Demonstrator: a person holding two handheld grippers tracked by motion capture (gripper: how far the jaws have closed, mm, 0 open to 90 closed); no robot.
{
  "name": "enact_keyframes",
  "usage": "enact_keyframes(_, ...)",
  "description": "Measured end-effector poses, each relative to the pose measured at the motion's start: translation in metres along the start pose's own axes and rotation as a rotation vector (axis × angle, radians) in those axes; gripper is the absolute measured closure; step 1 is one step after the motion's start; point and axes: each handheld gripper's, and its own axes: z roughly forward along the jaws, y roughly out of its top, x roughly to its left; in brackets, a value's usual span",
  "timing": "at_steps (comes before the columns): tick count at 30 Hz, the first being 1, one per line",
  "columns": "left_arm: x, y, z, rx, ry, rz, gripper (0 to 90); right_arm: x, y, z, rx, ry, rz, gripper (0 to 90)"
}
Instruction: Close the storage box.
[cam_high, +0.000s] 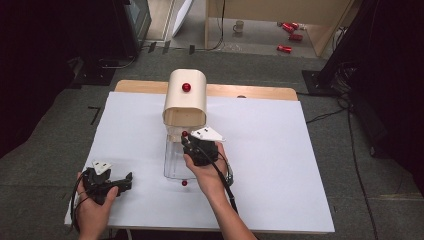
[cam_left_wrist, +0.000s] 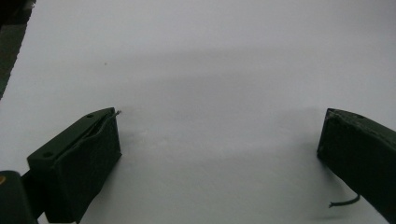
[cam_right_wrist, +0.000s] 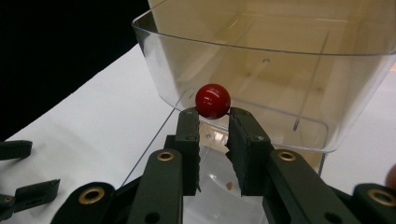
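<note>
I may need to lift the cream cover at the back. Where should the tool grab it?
Probably the red knob on the cream cover, coming from above with a jaw on each side. The cover's arched shell looks broad and smooth, and the knob is its one small part that sticks out.

no legible txt, labels, brands or nos. anywhere

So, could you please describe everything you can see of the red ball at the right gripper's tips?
The red ball is small, round and glossy, like hard plastic or glass, with a bright highlight on top. It sits pinched between the tips of the right gripper, whose jaws are nearly closed on its lower half. It is held just in front of the clear plastic container's rim, above the white table cover. In the high view it shows below the cream cover.
</note>
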Motion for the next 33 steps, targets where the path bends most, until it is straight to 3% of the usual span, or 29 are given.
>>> enact_keyframes(17, 0.000, 0.000, 0.000, -0.002, -0.001, -0.003, 0.0, -0.009, 0.009, 0.015, -0.011, -0.018, 0.012, 75.5)
enact_keyframes(18, 0.000, 0.000, 0.000, -0.002, -0.001, -0.003, 0.0, -0.008, 0.008, 0.014, -0.005, -0.017, 0.023, 69.2)
enact_keyframes(20, 0.000, 0.000, 0.000, -0.001, -0.001, -0.003, 0.0, -0.008, 0.006, 0.013, -0.008, -0.016, 0.020, 64.9)
enact_keyframes(21, 0.000, 0.000, 0.000, -0.001, 0.000, -0.002, 0.0, -0.008, 0.001, 0.008, 0.012, 0.015, 0.024, 53.7)
enact_keyframes(22, 0.000, 0.000, 0.000, -0.001, 0.000, -0.002, 0.0, -0.009, -0.003, 0.006, 0.023, 0.027, 0.021, 48.1)
enact_keyframes(23, 0.000, 0.000, 0.000, -0.001, 0.000, -0.002, 0.0, -0.009, -0.003, 0.006, 0.023, 0.027, 0.021, 48.1)
enact_keyframes(24, 0.000, 0.000, 0.000, -0.002, 0.000, -0.003, 0.0, -0.009, -0.006, 0.003, 0.032, 0.028, 0.019, 41.1)
enact_keyframes(25, 0.000, 0.000, 0.000, 0.000, 0.000, -0.002, 0.0, -0.009, -0.013, -0.002, 0.055, 0.012, 0.016, 23.6)
enact_keyframes(26, 0.000, 0.000, 0.000, -0.001, 0.000, -0.002, 0.0, -0.009, -0.017, -0.005, 0.077, 0.001, 0.017, 15.7)
enact_keyframes(30, 0.000, 0.000, 0.000, -0.001, -0.001, -0.003, 0.0, -0.012, -0.033, -0.021, 0.101, 0.005, 0.037, 2.4)
enact_keyframes(33, 0.000, 0.000, 0.000, 0.000, -0.001, 0.000, 0.0, -0.014, -0.044, -0.032, 0.109, 0.013, 0.043, 0.0)
